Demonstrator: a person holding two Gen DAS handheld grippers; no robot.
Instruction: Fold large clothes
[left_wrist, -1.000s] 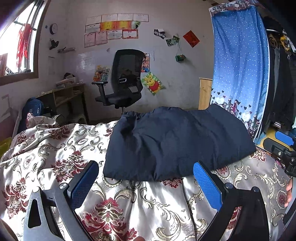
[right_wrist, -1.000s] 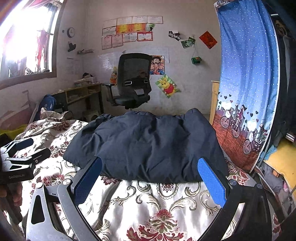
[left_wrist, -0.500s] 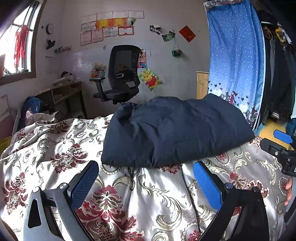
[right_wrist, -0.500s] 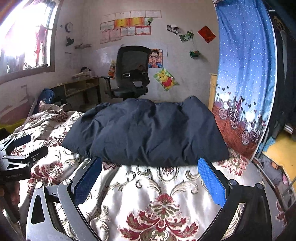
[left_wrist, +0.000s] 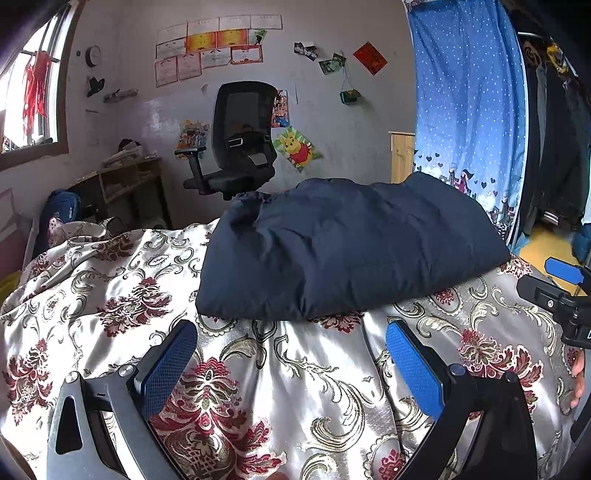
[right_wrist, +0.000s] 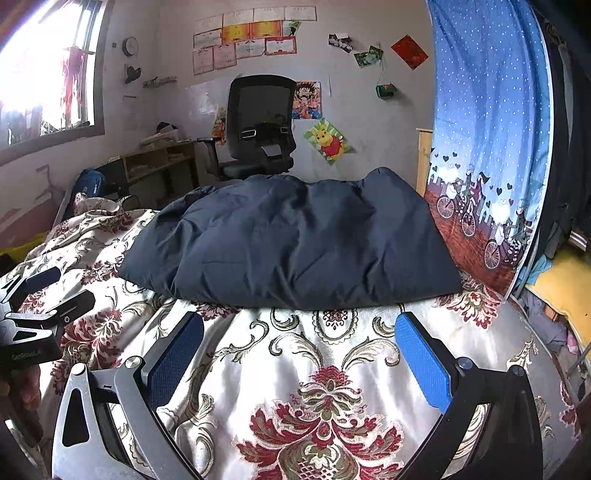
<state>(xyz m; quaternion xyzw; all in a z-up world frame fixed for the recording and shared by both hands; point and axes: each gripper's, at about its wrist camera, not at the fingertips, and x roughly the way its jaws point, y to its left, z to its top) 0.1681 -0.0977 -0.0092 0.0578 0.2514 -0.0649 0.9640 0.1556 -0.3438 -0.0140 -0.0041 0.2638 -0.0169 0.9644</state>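
The folded navy garment is lying on the floral bedspread, toward the far edge. The left gripper and right gripper are hovering short of it, both gaping wide, apparently holding nothing.

Folded garment lies on the bedspread, toward its far side. Left gripper sits nearer the camera than the garment, apart from it, jaws spread; right gripper likewise, to the left gripper's right. Office chair behind the garment, by the wall. Desk behind-left of garment. Curtain right of garment.
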